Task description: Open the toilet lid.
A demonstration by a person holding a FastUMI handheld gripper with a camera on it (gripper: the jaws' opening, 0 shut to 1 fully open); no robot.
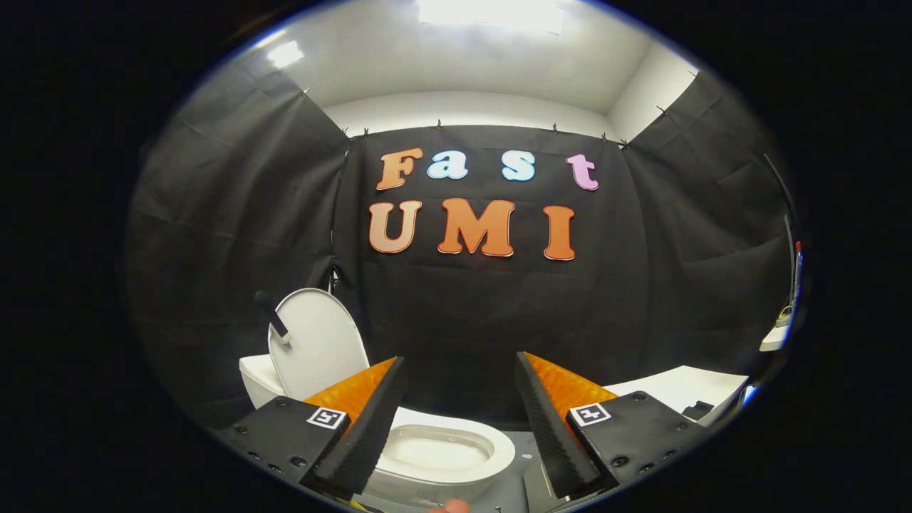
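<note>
Gripper point(459, 420) fingers spread, holding nothing. Toilet lid point(317, 342) already upright over the toilet point(445, 452) rear edge, w/ black handle point(272, 315). Risk: a bump could drop it shut.

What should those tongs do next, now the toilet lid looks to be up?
Probably just back away. The toilet lid already stands upright against the tank, the bowl lies uncovered, and the tongs hang open above it with nothing between their fingers, so no more lifting seems needed.
</note>
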